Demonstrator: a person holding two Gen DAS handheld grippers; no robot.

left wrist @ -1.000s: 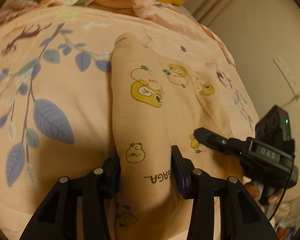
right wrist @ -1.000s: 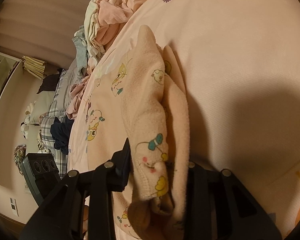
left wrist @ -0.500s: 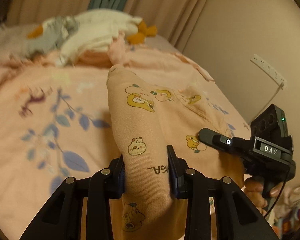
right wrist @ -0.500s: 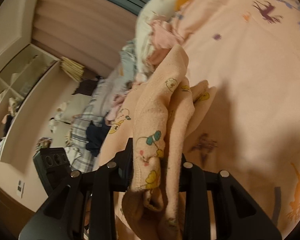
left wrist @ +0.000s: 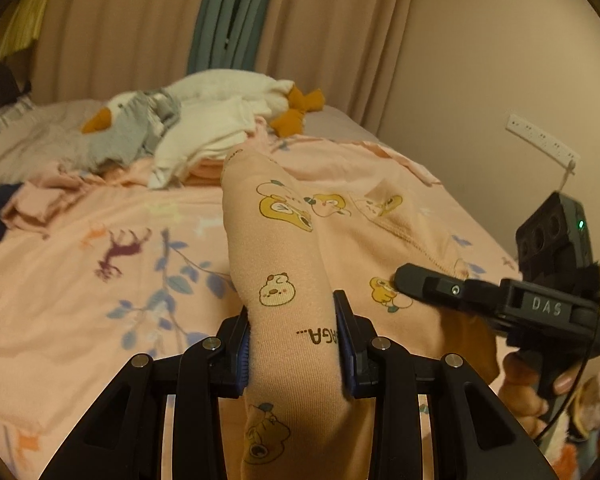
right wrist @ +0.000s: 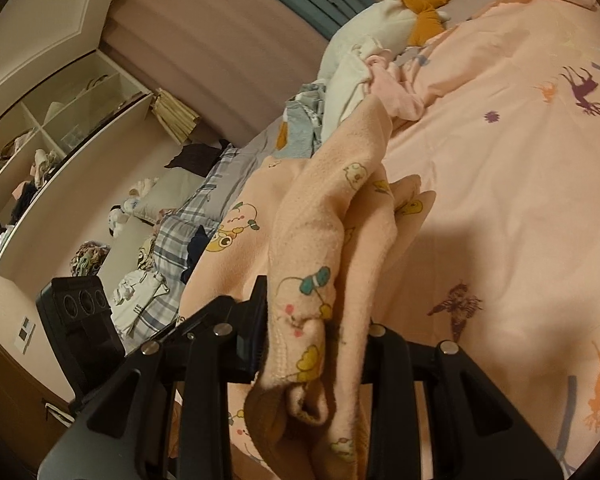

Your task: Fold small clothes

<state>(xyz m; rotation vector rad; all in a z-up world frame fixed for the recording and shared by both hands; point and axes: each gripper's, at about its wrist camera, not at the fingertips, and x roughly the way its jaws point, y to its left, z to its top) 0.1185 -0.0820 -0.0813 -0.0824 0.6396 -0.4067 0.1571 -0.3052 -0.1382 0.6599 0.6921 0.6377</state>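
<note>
Soft fleecy peach garment (left wrist: 284,264) with cartoon ducks, bunched thick in both tools: left gripper (left wrist: 296,336) pinches one fold, its jaws having just closed in; right gripper (right wrist: 316,340) clamps another bunch. It hangs above the printed bedsheet (left wrist: 80,280), with plenty of flat sheet around; laundry pile (left wrist: 204,128) sits further back.

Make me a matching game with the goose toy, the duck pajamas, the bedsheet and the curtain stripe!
Things:
1. goose toy
2. pajamas
3. bedsheet
4. curtain stripe

Clues:
A. teal, hanging at the back
B. pinched in both tongs
C. printed with deer and leaves
D. white, lying at the far end of the bed

Pairs: 1-D, 2-B, 3-C, 4-A
</note>
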